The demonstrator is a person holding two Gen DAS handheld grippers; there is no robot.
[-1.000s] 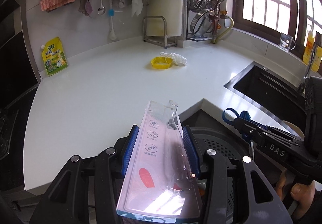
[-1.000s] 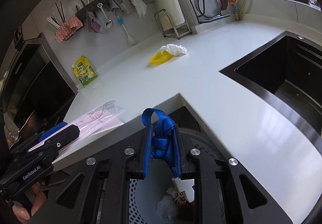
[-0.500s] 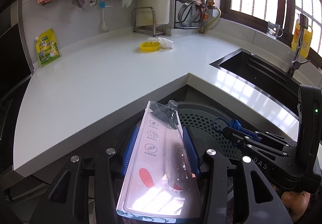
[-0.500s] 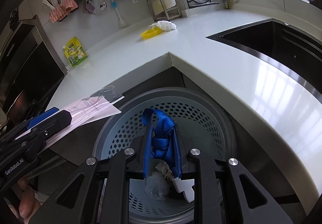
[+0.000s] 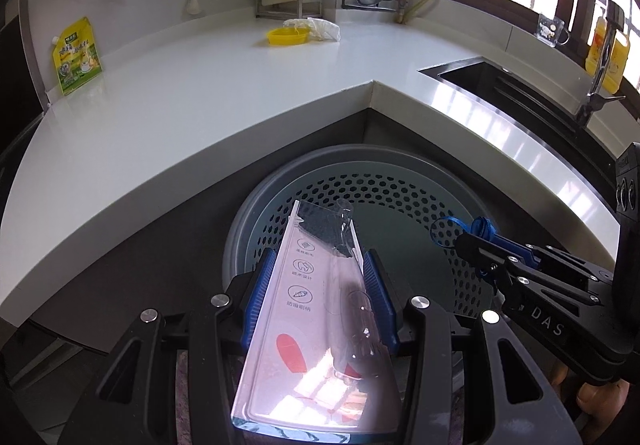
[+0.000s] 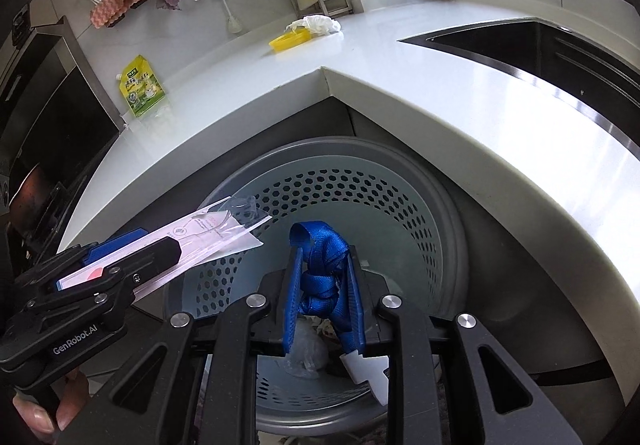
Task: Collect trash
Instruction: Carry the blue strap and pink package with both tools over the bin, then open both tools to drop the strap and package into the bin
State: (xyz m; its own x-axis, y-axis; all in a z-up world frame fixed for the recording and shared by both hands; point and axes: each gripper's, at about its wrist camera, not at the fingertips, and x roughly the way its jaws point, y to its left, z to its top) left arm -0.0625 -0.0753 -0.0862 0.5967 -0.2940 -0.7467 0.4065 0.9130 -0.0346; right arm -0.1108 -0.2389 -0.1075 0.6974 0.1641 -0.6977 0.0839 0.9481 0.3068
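My left gripper (image 5: 320,265) is shut on a clear plastic toothbrush package (image 5: 316,317) with a pink card back, held over the rim of a grey perforated trash basket (image 5: 400,189). The package also shows in the right wrist view (image 6: 208,237). My right gripper (image 6: 324,273) is shut on a knotted blue ribbon (image 6: 320,265), held above the basket (image 6: 360,197). The right gripper and ribbon also show in the left wrist view (image 5: 476,233). Crumpled plastic and paper (image 6: 308,349) lie at the basket's bottom.
The basket stands below the inner corner of a white L-shaped counter (image 5: 200,93). On the counter are a yellow dish (image 5: 288,35) with a crumpled white tissue (image 5: 320,27), and a yellow-green pouch (image 5: 76,55). A black sink (image 5: 520,93) lies to the right.
Both grippers have come down and back from the counter level to above the basket, still holding the package and the ribbon. The basket now fills the lower view.
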